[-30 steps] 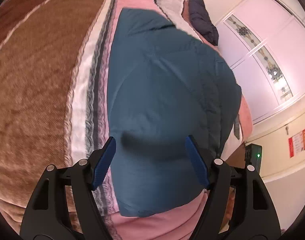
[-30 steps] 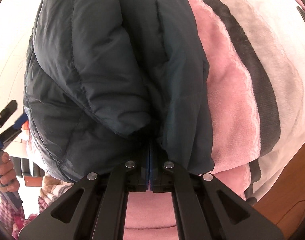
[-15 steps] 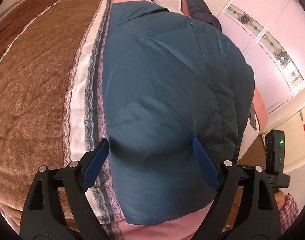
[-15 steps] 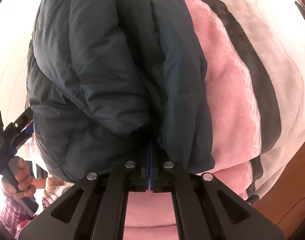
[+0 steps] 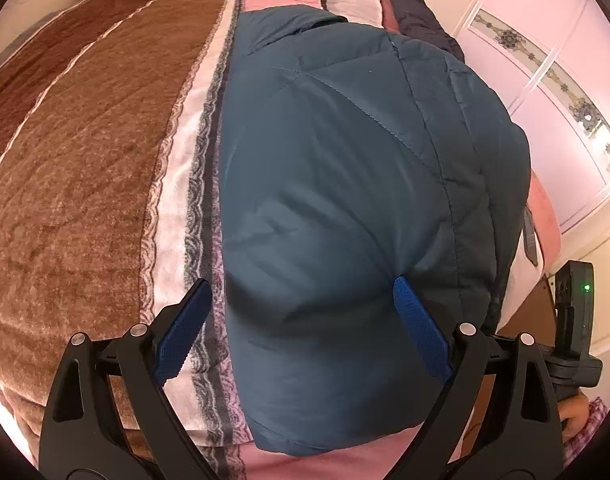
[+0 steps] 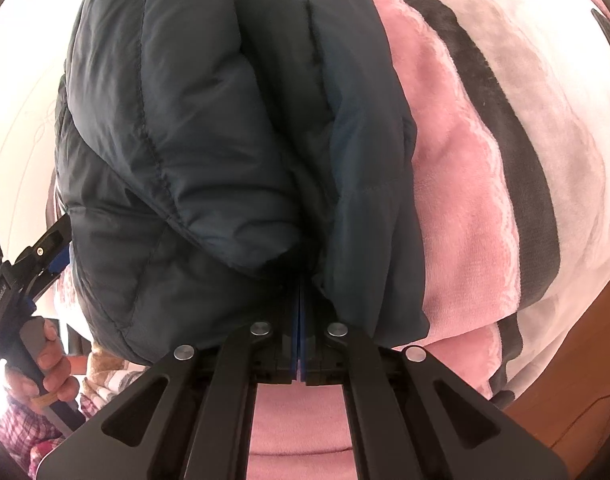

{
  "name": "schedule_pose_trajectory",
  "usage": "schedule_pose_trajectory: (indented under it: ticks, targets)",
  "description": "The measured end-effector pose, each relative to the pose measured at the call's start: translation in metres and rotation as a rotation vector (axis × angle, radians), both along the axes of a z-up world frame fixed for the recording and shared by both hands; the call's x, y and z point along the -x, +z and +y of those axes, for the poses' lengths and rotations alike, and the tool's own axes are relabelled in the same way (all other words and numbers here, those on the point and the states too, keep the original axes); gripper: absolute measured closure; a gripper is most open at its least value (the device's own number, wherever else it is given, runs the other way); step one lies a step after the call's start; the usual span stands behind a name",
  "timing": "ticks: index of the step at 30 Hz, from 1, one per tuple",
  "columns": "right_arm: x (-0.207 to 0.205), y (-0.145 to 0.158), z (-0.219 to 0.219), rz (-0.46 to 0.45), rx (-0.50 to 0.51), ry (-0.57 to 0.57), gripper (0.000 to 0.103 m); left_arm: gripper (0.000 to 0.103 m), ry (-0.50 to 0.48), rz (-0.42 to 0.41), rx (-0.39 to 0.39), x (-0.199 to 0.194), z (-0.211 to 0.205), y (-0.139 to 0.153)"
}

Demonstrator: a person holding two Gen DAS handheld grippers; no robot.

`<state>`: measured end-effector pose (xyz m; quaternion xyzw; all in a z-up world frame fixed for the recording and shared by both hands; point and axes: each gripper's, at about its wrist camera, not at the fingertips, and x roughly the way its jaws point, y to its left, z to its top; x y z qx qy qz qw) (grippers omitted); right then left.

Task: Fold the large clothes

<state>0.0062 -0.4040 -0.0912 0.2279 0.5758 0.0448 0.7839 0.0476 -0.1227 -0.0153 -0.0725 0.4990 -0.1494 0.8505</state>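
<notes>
Jacket [image 5: 345,200] on bed blanket [image 5: 85,200] | left gripper [image 5: 301,312] jaws spread over hem | right gripper [image 6: 299,312] jaws clamping jacket edge

Left gripper [image 5: 301,312] hangs with jaws spread wide — right gripper [image 6: 299,312] has its jaws pressed together.

Jacket [image 5: 345,184] – quilted teal cloth, smooth with a slight sheen, stitched seams. Blanket [image 5: 85,168] – fuzzy plush cloth, matt, striped brown, white, pink. Left gripper [image 5: 301,320] is matt black plastic with ribbed blue pads [image 5: 421,332] and shiny metal rivets.
</notes>
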Motion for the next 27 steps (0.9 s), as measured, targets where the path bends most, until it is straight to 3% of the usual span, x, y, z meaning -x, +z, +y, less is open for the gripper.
schedule_pose_trajectory:
  ticks: [7, 11, 27]
  targets:
    - [-0.006, 0.004, 0.004, 0.016, 0.014, 0.007, 0.103, 0.011, 0.033, 0.043, 0.028, 0.002, 0.003, -0.002]
    - [-0.010, 0.006, 0.007, 0.027, 0.024, 0.010, 0.103, 0.011, 0.038, 0.093, 0.088, 0.002, 0.005, -0.007]
    - [-0.033, 0.008, -0.001, 0.092, -0.016, -0.032, 0.103, 0.010, 0.009, 0.105, 0.179, 0.003, 0.013, -0.016]
